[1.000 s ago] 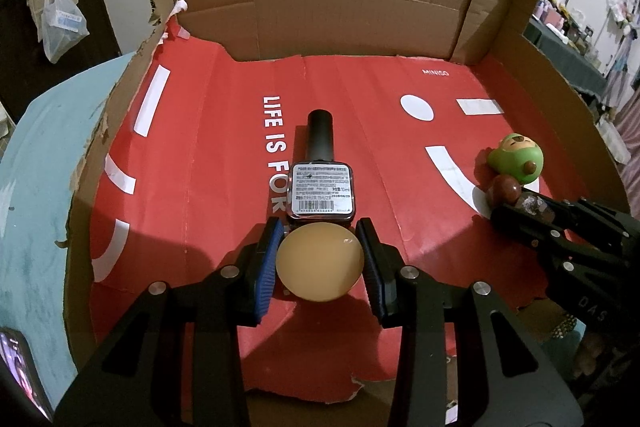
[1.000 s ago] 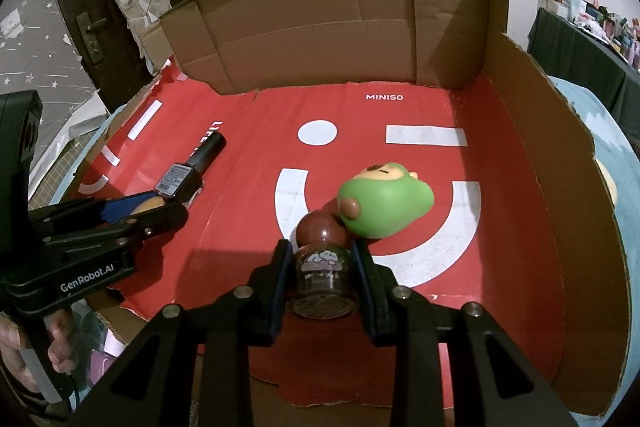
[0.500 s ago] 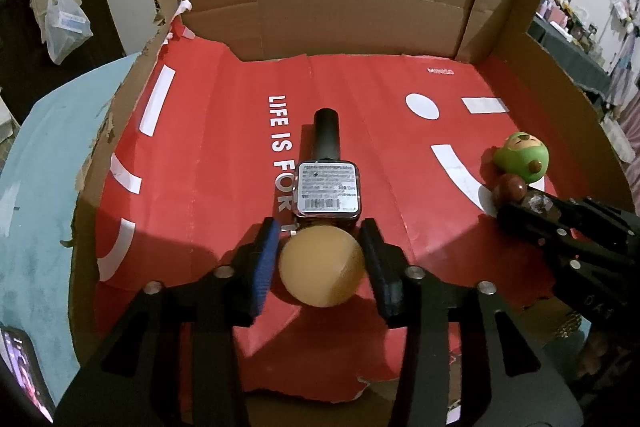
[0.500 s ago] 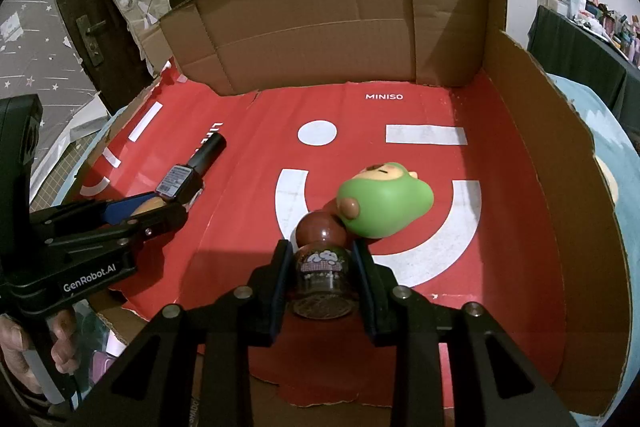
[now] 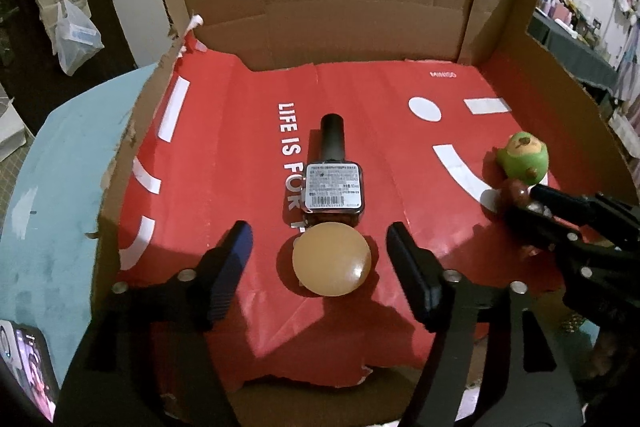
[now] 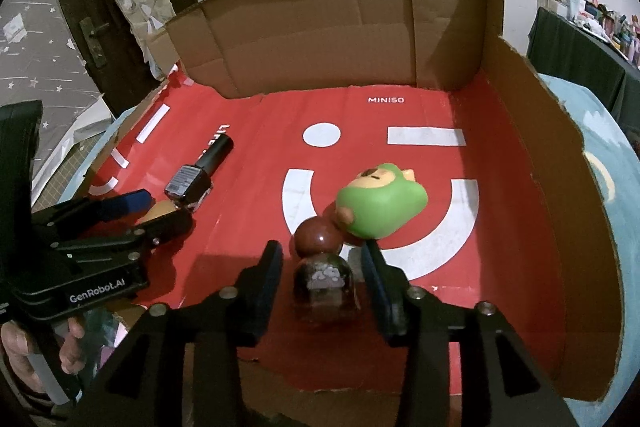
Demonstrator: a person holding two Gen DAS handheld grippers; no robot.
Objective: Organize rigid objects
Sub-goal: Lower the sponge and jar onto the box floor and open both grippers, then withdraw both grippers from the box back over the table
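Fingers of left gripper (image 5: 319,259) now spread wide, no longer clamped on tan ball (image 5: 331,259) as half a second ago. Ball left resting on red liner (image 5: 240,147) of cardboard box (image 5: 360,7), touching base of dark bottle (image 5: 334,175) lying flat. Right gripper (image 6: 320,277) likewise parted, released from small brown jar (image 6: 323,281), set down against brown ball (image 6: 318,237) and green figurine (image 6: 380,205). Both placements apparently complete: objects paired in two groups, well apart. Likely next: withdrawal of both tools.
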